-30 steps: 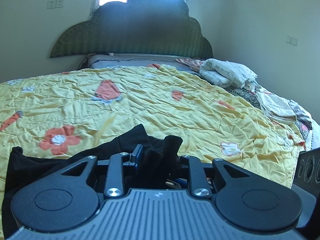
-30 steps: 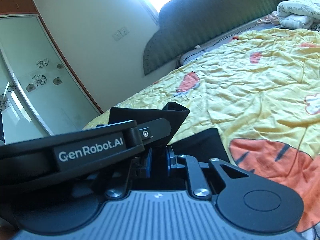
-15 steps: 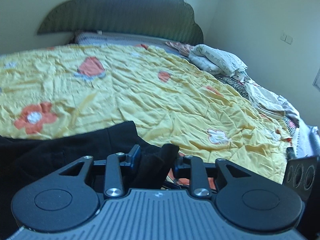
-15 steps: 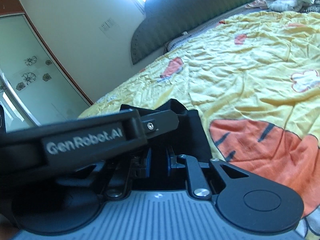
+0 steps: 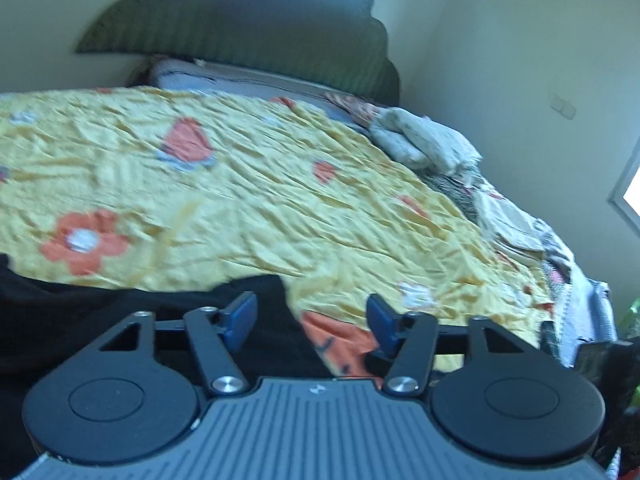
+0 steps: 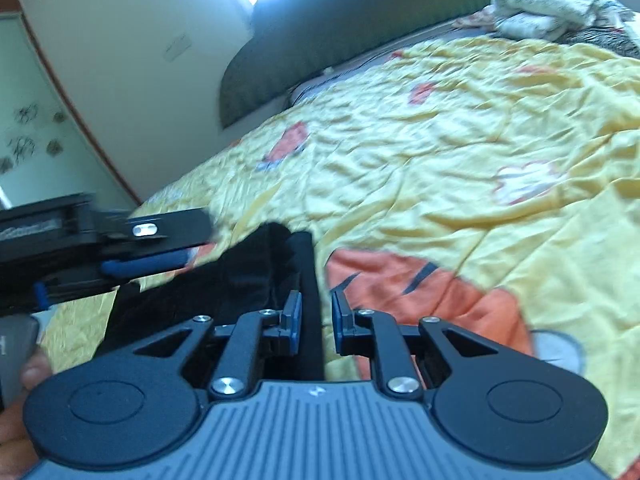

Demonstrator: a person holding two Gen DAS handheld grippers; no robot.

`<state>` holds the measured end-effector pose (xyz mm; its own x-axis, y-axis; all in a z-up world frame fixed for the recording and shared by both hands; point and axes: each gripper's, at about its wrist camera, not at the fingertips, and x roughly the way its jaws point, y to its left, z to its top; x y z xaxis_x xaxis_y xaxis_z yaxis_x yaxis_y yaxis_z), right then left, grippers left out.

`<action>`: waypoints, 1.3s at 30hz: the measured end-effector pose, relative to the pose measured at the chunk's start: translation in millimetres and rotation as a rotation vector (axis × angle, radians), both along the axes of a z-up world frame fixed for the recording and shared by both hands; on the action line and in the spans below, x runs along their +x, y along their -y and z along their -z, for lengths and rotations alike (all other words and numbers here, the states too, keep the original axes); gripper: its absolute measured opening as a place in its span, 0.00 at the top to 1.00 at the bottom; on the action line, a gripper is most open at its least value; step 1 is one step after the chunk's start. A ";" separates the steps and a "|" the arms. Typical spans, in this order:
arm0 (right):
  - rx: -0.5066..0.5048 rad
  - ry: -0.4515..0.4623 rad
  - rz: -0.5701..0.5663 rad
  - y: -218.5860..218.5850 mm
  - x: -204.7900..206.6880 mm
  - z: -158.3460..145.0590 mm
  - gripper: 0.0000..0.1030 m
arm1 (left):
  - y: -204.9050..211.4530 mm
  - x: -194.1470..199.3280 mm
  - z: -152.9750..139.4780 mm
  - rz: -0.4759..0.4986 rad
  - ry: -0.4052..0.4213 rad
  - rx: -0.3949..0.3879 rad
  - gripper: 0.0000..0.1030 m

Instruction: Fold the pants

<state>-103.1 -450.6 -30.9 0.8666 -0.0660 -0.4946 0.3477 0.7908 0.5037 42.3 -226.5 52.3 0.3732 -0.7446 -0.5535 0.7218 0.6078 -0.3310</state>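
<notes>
Black pants (image 5: 120, 312) lie bunched on the yellow flowered bedspread (image 5: 280, 200), low and left in the left wrist view. My left gripper (image 5: 311, 316) hovers over their right edge. Its jaws are opening wide and nothing is pressed between the blue pads. In the right wrist view the pants (image 6: 248, 276) run up from my right gripper (image 6: 317, 314). Its jaws are opening slightly, and a folded edge of the pants sits between the pads, with a gap at the right pad. My left gripper (image 6: 188, 246) shows at the left above the cloth.
A dark scalloped headboard (image 5: 280, 32) stands at the far end. Folded bedding (image 5: 424, 144) is piled along the bed's right side. A black box (image 5: 592, 356) sits at the bed's near right corner. A glass wardrobe door (image 6: 28, 132) is at the left, and a hand (image 6: 24, 384) at the bottom left.
The left jaws, shut on black cloth before, have swung wide and the cloth now lies on the bed. The right jaws have parted a little. The left gripper has drawn away leftward.
</notes>
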 end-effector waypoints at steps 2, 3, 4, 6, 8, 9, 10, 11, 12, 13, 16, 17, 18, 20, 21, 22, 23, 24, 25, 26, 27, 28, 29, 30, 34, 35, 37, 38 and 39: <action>0.009 0.038 0.013 1.1 -6.9 -6.4 0.73 | -14.9 4.8 -2.8 -0.039 0.032 0.027 0.33; 0.015 0.072 0.007 -0.1 -10.9 -10.4 0.66 | -21.3 6.9 -2.2 -0.058 0.047 0.047 0.33; 0.029 0.106 -0.014 -1.3 -14.3 -13.9 0.55 | -28.7 9.7 -0.8 -0.085 0.060 0.069 0.33; 0.070 0.162 -0.084 -6.9 -17.4 -19.5 0.43 | -45.3 15.9 4.0 -0.133 0.068 0.097 0.33; 0.100 0.172 -0.156 -14.1 -14.1 -22.5 0.42 | -59.9 22.0 8.6 -0.180 0.057 0.111 0.33; 0.100 0.158 -0.178 -18.9 -12.1 -22.6 0.42 | -68.5 24.9 11.2 -0.210 0.048 0.115 0.33; 0.092 0.136 -0.193 -23.9 -9.5 -21.7 0.42 | -74.8 27.2 12.8 -0.229 0.040 0.114 0.33; 0.084 0.115 -0.204 -28.6 -6.6 -20.3 0.42 | -80.0 28.2 14.0 -0.239 0.033 0.114 0.33; 0.078 0.101 -0.214 -31.7 -4.9 -17.4 0.42 | -84.7 29.6 15.7 -0.247 0.022 0.114 0.33; 0.076 0.086 -0.218 -33.7 -2.4 -14.5 0.42 | -88.0 31.3 17.4 -0.250 0.014 0.116 0.33; 0.068 0.038 -0.198 -36.4 -1.0 -5.0 0.43 | -90.0 31.2 20.4 -0.248 0.010 0.132 0.33; 0.079 0.038 -0.196 -35.4 -1.5 -2.7 0.44 | -89.7 30.2 21.2 -0.246 0.012 0.140 0.33; 0.083 0.034 -0.192 -34.7 -2.2 -0.6 0.45 | -88.7 29.2 21.9 -0.243 0.016 0.153 0.32; 0.085 0.022 -0.186 -33.6 -5.2 3.1 0.45 | -83.5 27.0 24.2 -0.232 0.032 0.180 0.27; 0.096 0.025 -0.188 -32.7 -6.5 4.1 0.44 | -81.7 25.2 25.8 -0.231 0.041 0.191 0.24; 0.115 0.030 -0.192 -31.5 -5.9 5.2 0.43 | -79.3 23.6 27.2 -0.232 0.049 0.203 0.22; 0.133 0.036 -0.198 -31.8 -5.2 5.6 0.43 | -77.6 22.4 29.1 -0.232 0.055 0.211 0.22; 0.148 0.043 -0.204 -32.5 -4.0 6.0 0.43 | -75.8 21.4 30.5 -0.231 0.060 0.220 0.22; 0.159 0.048 -0.209 -34.0 -2.7 6.0 0.43 | -73.9 20.5 31.5 -0.232 0.069 0.230 0.22; 0.170 0.049 -0.217 -35.4 -0.7 6.4 0.43 | -73.1 19.8 32.1 -0.235 0.079 0.239 0.21; 0.184 0.051 -0.223 -36.9 0.9 7.4 0.43 | -72.3 19.1 32.5 -0.241 0.092 0.249 0.19; 0.198 0.055 -0.225 -38.2 2.3 8.8 0.43 | -71.8 19.1 32.9 -0.248 0.100 0.258 0.15; 0.219 0.059 -0.232 -38.6 3.6 10.6 0.43 | -71.8 19.6 33.1 -0.261 0.106 0.266 0.14; 0.251 0.065 -0.237 -39.3 5.1 13.4 0.43 | -72.0 20.3 33.2 -0.270 0.110 0.271 0.13; 0.308 0.082 -0.214 -39.2 9.6 20.2 0.44 | -73.0 25.8 34.1 -0.298 0.103 0.288 0.13; 0.316 0.088 -0.209 -37.7 12.1 20.8 0.44 | -73.4 26.9 34.6 -0.303 0.099 0.290 0.13; 0.322 0.092 -0.204 -34.6 17.8 22.4 0.50 | -74.0 27.4 35.3 -0.309 0.098 0.295 0.13; 0.325 0.091 -0.196 -33.3 20.9 23.2 0.51 | -73.8 27.5 35.8 -0.313 0.100 0.301 0.13; 0.328 0.091 -0.195 -32.1 23.4 24.4 0.54 | -73.7 27.7 36.2 -0.315 0.101 0.306 0.13</action>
